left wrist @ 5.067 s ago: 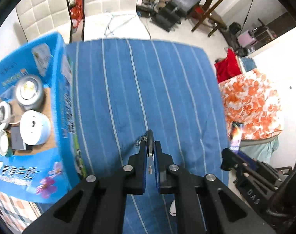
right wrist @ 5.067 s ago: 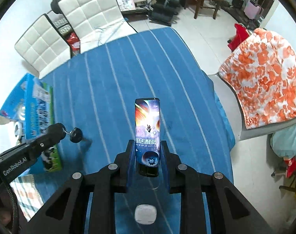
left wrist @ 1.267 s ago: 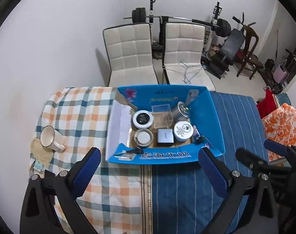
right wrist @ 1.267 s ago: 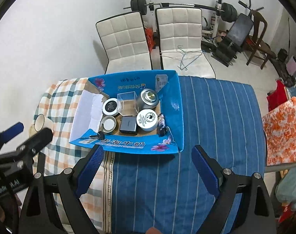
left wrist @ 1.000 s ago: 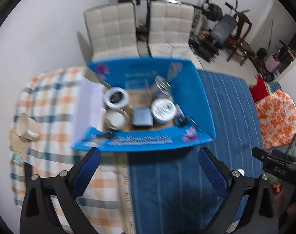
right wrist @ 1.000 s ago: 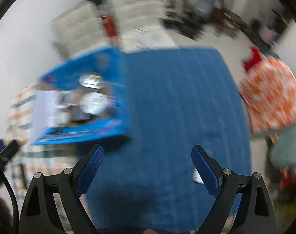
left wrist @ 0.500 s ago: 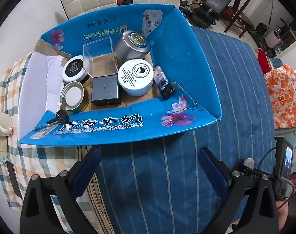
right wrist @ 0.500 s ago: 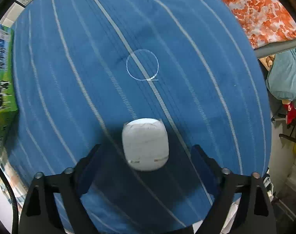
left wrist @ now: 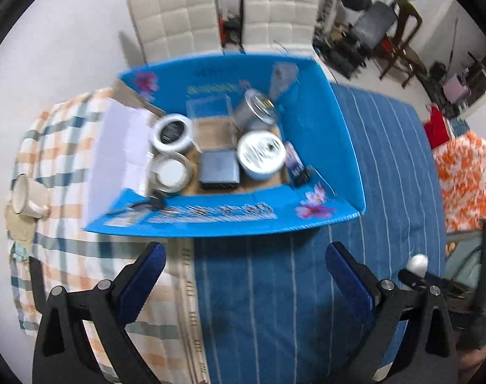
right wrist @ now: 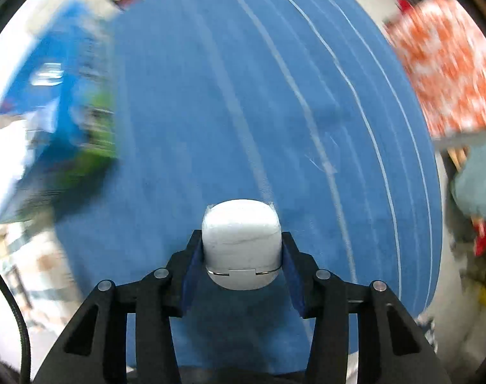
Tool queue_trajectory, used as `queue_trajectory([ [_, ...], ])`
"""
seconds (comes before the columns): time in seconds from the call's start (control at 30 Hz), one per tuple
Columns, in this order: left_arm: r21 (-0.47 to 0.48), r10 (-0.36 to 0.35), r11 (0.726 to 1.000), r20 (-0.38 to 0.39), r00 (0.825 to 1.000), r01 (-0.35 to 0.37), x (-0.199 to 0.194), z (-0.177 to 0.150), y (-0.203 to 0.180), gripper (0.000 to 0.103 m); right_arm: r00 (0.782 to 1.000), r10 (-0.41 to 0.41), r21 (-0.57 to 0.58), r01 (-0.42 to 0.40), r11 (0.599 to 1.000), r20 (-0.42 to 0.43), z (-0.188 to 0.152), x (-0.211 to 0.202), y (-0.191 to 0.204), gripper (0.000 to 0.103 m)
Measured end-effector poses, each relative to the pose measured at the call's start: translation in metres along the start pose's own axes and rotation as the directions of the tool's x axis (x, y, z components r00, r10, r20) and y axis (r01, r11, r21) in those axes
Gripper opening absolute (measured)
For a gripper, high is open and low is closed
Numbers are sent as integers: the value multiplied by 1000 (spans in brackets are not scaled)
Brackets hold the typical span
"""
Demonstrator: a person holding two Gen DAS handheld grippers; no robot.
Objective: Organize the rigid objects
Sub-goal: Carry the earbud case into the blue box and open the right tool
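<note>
My right gripper (right wrist: 241, 252) is shut on a white rounded case (right wrist: 241, 243) and holds it over the blue striped cloth (right wrist: 243, 96). The case also shows small in the left wrist view (left wrist: 417, 264), at the table's right edge. My left gripper (left wrist: 243, 267) is wide open and empty, above the near side of the open blue box (left wrist: 332, 140). The box holds several round tins, a grey block (left wrist: 219, 172), a clear box, a key and a small printed pack (left wrist: 294, 163).
A mug (left wrist: 27, 196) stands on the checked cloth (left wrist: 57, 147) at the left. Two white chairs (left wrist: 223, 12) stand behind the table. An orange flowered seat (left wrist: 467, 176) is to the right. The blue box (right wrist: 54, 96) is blurred at the right wrist view's left.
My right gripper has closed on the white case and lifted it; half a second ago it was open around it. My left gripper has pulled back from the box.
</note>
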State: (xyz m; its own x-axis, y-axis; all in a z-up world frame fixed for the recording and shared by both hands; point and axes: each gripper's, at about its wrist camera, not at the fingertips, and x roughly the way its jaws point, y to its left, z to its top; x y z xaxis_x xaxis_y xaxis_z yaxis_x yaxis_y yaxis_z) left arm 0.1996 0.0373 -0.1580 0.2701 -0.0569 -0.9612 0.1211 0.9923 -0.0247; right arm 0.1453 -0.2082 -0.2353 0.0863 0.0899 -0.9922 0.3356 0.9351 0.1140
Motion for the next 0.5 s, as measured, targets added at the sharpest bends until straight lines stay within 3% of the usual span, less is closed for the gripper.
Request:
queue_trajectory([
  [0.13,-61,25,998,60,998,-22,-19,12,29,102,990,106,-129,-94,987,94,26,-49,68,49],
  [0.23,-92,47,995,71,996,-41,-14,21,47,102,981,150,-222,-119,968,126,51,-58,116,49],
  [0.4,-121,92,989,55,994,-85,26,37,77,102,983,155,-302,-118,946,98,79,-20,176,49],
  [0.5,-140,73,988,3,997,-72,56,42,91,102,990,128,-315,-103,943,58,89,17,194,49],
])
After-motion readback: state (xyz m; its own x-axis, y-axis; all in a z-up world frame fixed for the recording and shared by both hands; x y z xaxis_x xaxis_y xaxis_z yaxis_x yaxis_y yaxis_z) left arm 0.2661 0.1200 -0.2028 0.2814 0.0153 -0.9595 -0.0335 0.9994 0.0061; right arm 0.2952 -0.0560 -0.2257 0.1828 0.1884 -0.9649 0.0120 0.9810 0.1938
